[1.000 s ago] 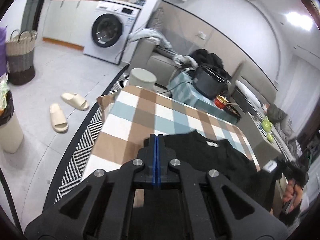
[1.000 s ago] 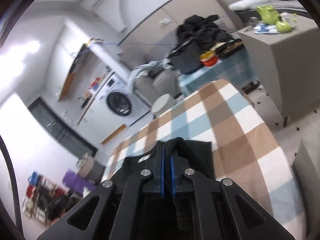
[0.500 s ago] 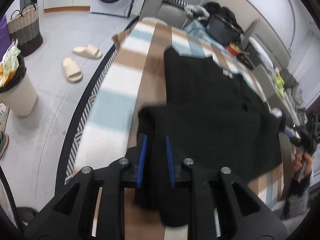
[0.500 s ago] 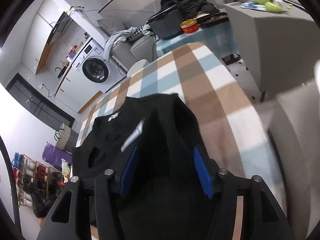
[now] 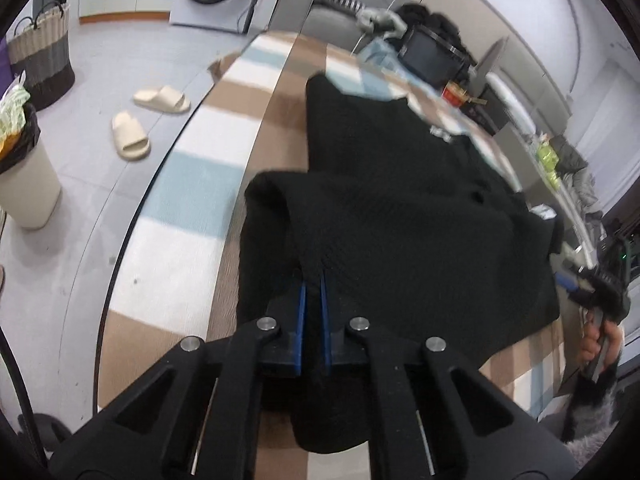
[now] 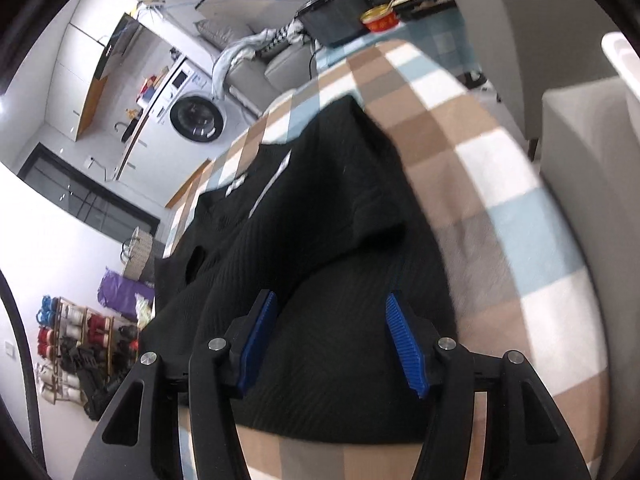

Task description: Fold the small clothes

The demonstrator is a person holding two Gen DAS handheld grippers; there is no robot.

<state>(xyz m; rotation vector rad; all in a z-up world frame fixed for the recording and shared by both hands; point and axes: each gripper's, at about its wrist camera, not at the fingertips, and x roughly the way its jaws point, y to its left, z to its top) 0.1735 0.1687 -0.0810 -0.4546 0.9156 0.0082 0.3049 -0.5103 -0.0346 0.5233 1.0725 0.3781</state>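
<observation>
1. a black knitted garment (image 5: 408,216) lies spread on a table covered with a checked cloth (image 5: 188,184) of brown, white and pale blue squares.
2. the left gripper (image 5: 313,312) points down at the near edge of the garment. its blue pads (image 5: 303,320) stand almost together, having just been closing, and a thin fold of the black fabric is pinched between them.
3. the right gripper (image 6: 330,340) hangs over the garment's other near corner. its ribbed blue pads (image 6: 404,344) stand well apart, with black fabric lying below and between them, and neither pad presses on it.
4. in the left wrist view, the person's right hand (image 5: 598,346) shows at the far right edge, holding the other gripper's handle.
5. beyond the table, a washing machine (image 6: 196,118) stands against the far wall.
6. on the floor to the left lie two cream slippers (image 5: 130,136), a pale waste bin (image 5: 24,184) and a woven basket (image 5: 40,56).
</observation>
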